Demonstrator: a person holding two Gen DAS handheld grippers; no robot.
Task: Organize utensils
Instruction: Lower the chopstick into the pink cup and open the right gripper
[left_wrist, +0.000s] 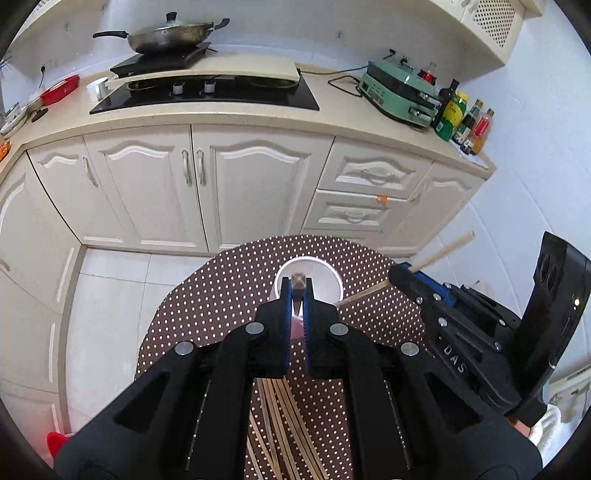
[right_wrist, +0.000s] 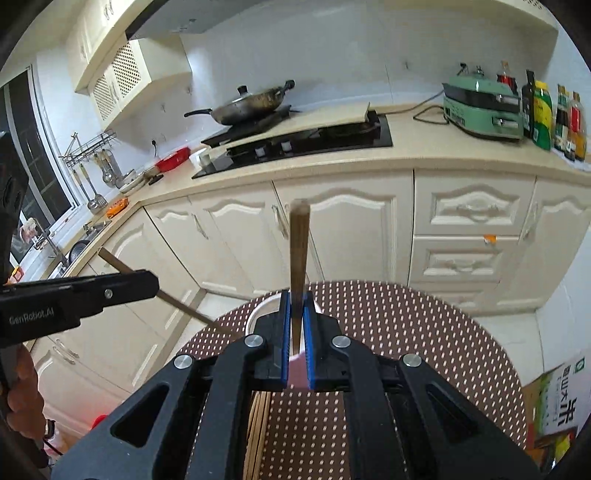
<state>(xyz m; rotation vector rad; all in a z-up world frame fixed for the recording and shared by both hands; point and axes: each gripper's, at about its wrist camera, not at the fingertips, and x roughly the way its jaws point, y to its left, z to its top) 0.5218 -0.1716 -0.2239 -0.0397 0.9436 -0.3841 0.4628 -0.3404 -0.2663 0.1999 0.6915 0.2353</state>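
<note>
Evenly matched — each claw, left (left_wrist: 297, 286) and right (right_wrist: 296, 300), pinching one chopstick (right_wrist: 299, 243) above the cup (left_wrist: 325, 280).

1. A lidded steel frying pan (left_wrist: 170, 37) sits on a black induction plate atop the cream countertop (left_wrist: 332, 110).
2. A mint-green electric cooker (left_wrist: 400, 92) stands beside a row of sauce bottles (left_wrist: 463, 122).
3. A red dish (right_wrist: 173, 158) lies left of the black glass hob (right_wrist: 295, 146).

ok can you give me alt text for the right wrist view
The right gripper is shut on a wooden chopstick that stands upright between its blue fingers, above a white cup on a brown polka-dot table. At left, the left gripper holds another chopstick; cream kitchen cabinets fill the background.
</note>
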